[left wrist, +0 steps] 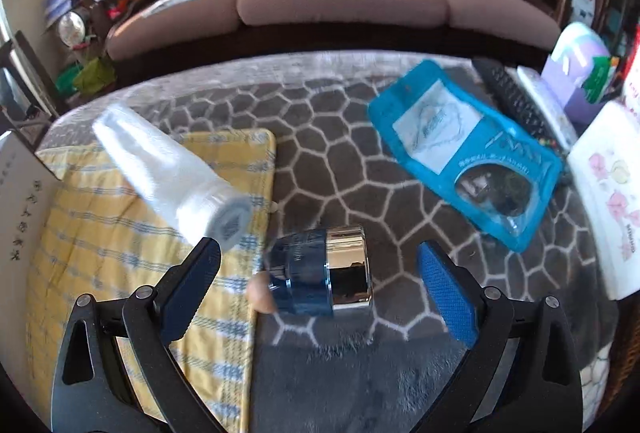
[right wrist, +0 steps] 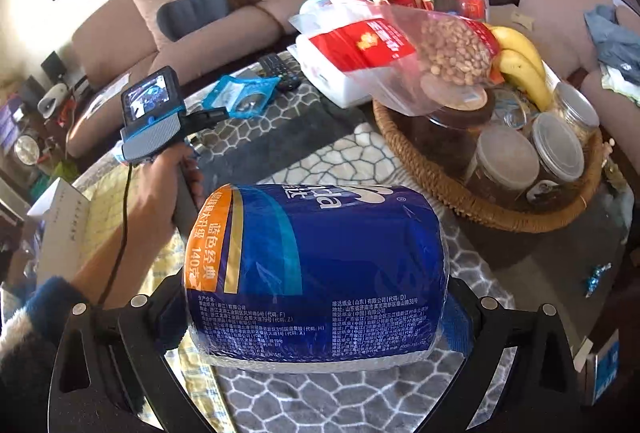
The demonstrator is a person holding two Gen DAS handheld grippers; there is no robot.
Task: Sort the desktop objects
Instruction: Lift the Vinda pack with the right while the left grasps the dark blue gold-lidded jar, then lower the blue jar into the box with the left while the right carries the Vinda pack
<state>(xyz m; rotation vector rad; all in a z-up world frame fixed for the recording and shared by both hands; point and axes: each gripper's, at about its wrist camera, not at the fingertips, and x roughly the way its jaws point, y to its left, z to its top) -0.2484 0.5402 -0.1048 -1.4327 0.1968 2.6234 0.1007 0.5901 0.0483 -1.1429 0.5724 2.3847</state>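
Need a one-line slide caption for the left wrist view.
Open left gripper straddles a blue jar with chrome lid lying on its side beside a yellow checked cloth.

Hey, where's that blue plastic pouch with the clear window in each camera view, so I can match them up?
Left wrist view: the blue pouch lies upper right on the grey patterned cloth, beside the black remote.
Right wrist view: the pouch is small, left of centre, far beyond the left gripper's handle.
Shared landmark: the black remote next to it.
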